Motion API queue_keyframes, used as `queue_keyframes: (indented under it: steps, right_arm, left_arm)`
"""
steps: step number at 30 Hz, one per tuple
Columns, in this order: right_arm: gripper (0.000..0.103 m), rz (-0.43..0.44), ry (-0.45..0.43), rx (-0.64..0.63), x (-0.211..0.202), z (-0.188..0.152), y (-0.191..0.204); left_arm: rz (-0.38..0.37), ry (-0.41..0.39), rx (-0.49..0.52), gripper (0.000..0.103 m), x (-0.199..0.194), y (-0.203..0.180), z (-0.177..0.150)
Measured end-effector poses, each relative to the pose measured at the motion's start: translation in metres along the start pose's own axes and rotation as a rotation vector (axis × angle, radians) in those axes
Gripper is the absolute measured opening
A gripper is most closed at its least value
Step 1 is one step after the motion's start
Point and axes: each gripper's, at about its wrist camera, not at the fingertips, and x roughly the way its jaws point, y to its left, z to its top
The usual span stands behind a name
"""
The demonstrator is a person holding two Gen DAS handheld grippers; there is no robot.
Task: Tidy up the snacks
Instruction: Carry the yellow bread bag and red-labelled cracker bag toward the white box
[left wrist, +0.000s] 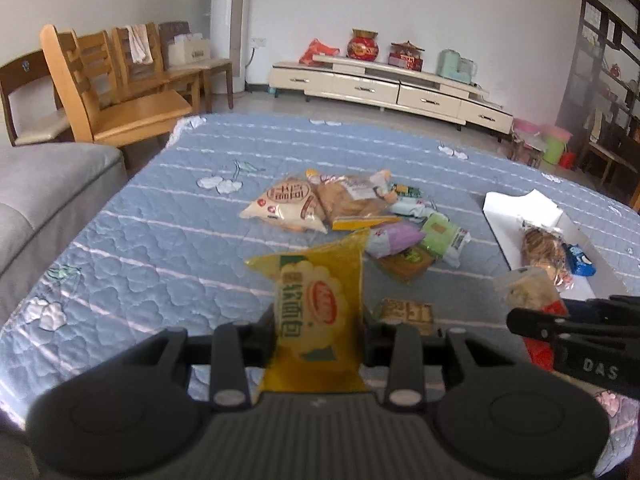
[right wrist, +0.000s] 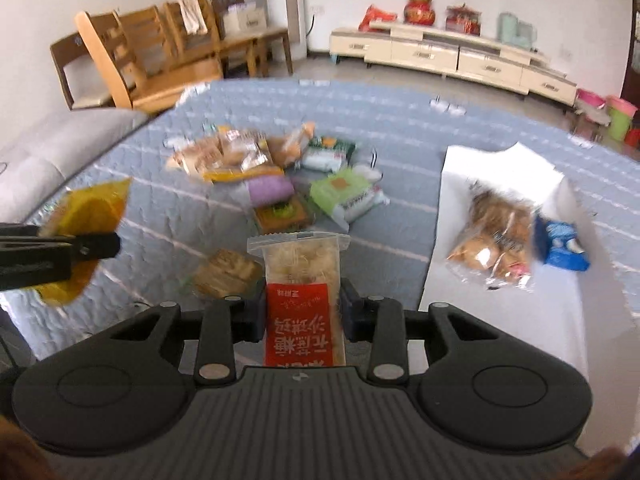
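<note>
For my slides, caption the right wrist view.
Right gripper shut on a red-labelled snack packet, white box to its right.

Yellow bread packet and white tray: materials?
Yellow bread packet: looks like thin glossy plastic film; translucent, crinkled, with a crimped flat seal at the top edge. White tray: probably matte cardboard or paperboard; flat folded walls, no shine. Cannot confirm either by look alone.

Wooden chairs (left wrist: 120,92) stand in a row by the far wall, one with a cloth (left wrist: 138,44) draped over its back. A grey sofa (left wrist: 44,196) sits left. A cream TV cabinet (left wrist: 392,84) carries a red jar (left wrist: 363,45). Plastic buckets (left wrist: 554,144) stand far right.
</note>
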Motion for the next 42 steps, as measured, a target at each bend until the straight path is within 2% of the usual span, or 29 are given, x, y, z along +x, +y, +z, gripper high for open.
queue_keyframes:
  steps: [9,21,42]
  right_arm:
    - [0.043,-0.058,-0.08,0.041,-0.051,-0.001,-0.01]
    - [0.043,-0.109,-0.14,0.058,-0.095,-0.014,-0.024]
    - [0.043,-0.144,-0.177,0.098,-0.123,-0.028,-0.037]
  left_arm:
    - [0.021,-0.031,0.021,0.037,-0.032,-0.01,-0.003]
    - [-0.003,-0.063,0.059,0.037,-0.06,-0.027,-0.008]
    - [-0.022,-0.069,0.102,0.036,-0.07,-0.05,-0.009]
